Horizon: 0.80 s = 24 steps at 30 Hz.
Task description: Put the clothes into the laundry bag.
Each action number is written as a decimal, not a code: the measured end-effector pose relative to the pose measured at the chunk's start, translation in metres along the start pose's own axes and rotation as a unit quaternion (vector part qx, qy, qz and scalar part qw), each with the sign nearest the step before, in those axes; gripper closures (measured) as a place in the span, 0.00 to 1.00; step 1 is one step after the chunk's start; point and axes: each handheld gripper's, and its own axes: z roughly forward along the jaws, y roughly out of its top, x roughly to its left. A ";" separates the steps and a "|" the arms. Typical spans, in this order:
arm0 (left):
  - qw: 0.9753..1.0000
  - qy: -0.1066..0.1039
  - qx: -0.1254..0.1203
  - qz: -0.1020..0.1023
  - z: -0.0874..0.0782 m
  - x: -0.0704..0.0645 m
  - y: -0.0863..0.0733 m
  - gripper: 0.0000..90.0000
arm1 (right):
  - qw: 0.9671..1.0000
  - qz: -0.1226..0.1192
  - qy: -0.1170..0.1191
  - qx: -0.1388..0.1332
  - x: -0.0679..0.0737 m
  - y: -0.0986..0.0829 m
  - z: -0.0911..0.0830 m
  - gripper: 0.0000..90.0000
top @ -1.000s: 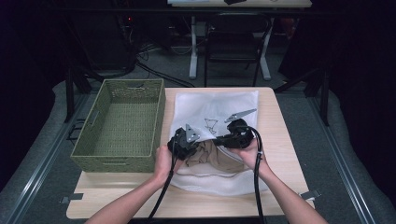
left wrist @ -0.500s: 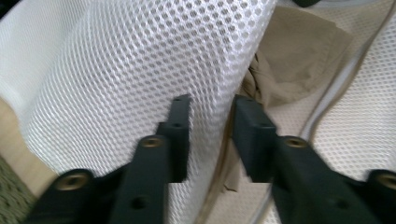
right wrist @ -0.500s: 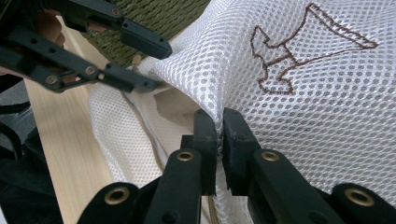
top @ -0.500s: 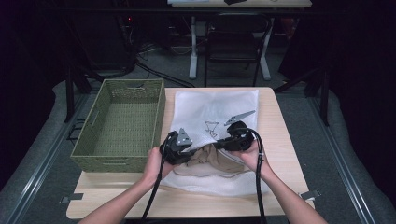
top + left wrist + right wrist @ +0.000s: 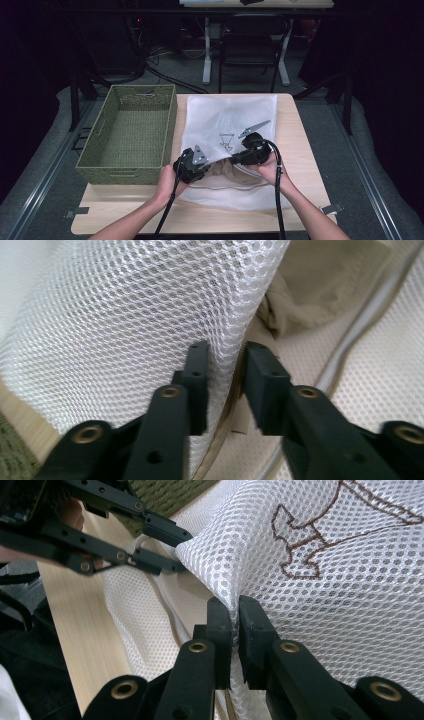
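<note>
A white mesh bag (image 5: 230, 115) with a brown stitched figure (image 5: 300, 555) lies on the wooden table (image 5: 300, 135). A beige garment (image 5: 220, 176) shows inside the bag's near opening. My left gripper (image 5: 208, 165) is shut on the upper mesh edge at the opening's left side, with the mesh (image 5: 125, 315) pinched between its jaws (image 5: 226, 360) and the beige cloth (image 5: 325, 280) behind. My right gripper (image 5: 235, 159) is shut on the same upper edge further right, its jaws (image 5: 234, 611) tight on the mesh, which is lifted a little. The left gripper (image 5: 177, 550) appears across from it.
A green woven basket (image 5: 130, 135), open on top, stands at the table's left, right beside the bag. Bare wood (image 5: 75, 630) runs along the near edge under the hands. A chair (image 5: 250, 45) and desk legs stand beyond the far edge.
Both hands have drifted slightly toward the near edge, the left gripper also a little leftward, still holding the bag's upper edge. More beige cloth shows in the opening.
</note>
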 end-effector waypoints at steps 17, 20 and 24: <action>0.999 -0.046 0.017 0.023 -0.008 0.006 -0.013 0.94 | 0.998 -0.010 0.025 0.054 0.001 -0.008 0.012 0.93; 0.998 -0.052 0.023 0.020 -0.006 0.005 -0.015 0.93 | 0.998 -0.015 0.027 0.060 0.001 -0.009 0.014 0.93; 0.999 -0.037 0.009 0.017 -0.002 -0.001 -0.015 0.72 | 0.998 -0.016 0.025 0.053 0.002 -0.009 0.014 0.94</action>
